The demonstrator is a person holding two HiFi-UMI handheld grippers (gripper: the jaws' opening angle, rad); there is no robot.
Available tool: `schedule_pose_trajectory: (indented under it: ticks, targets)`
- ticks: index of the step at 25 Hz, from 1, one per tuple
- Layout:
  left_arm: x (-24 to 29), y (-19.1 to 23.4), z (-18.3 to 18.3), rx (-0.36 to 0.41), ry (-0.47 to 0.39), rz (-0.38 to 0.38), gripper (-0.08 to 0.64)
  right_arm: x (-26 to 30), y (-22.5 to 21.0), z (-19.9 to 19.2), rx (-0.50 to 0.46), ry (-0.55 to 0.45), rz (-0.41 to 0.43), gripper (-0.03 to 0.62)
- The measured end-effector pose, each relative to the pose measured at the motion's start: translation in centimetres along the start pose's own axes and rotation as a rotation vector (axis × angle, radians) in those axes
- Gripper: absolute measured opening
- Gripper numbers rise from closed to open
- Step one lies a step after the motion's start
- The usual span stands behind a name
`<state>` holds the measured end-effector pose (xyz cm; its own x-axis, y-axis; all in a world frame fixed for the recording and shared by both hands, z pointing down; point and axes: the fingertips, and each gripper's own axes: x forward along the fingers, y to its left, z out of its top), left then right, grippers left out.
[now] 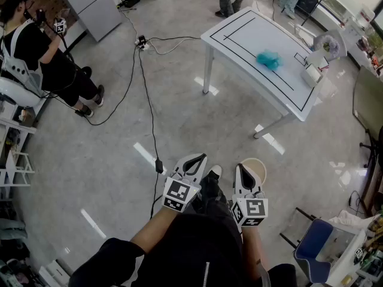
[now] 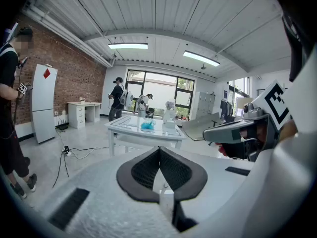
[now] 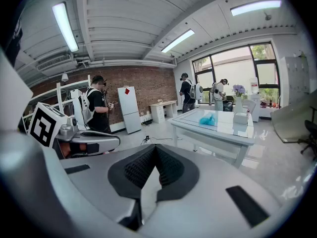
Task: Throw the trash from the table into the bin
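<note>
Left gripper (image 1: pixel 196 160): I noted fingers pressed together, nothing between them. Right gripper (image 1: pixel 242 171): the same. Teal crumpled trash (image 1: pixel 268 59) lay on the white desk (image 1: pixel 242 37), well apart from both. Round bin (image 1: pixel 257 168) stood just beside the right gripper.

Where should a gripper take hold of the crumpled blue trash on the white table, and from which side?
Probably pinch the blue trash across its bunched-up middle, coming down from above: it is a crumpled, low heap lying on the flat table, with the white box well apart.
</note>
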<state>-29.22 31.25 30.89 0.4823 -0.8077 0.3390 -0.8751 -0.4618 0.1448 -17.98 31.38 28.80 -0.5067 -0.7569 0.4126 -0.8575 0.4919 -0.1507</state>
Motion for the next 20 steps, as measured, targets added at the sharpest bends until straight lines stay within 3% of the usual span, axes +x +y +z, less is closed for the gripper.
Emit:
schedule_pose_trajectory:
  ticks: [9,20]
  targets:
    - [5.6,2.4,2.6,0.007,0.011,0.004,0.008,4.7,-2.7,2.7,0.016,-0.011,0.08,0.009]
    - [13.8,3.9,7.2,0.028,0.009,0.023,0.008,10.0,-9.2,5.8,0.015,0.012,0.142,0.009]
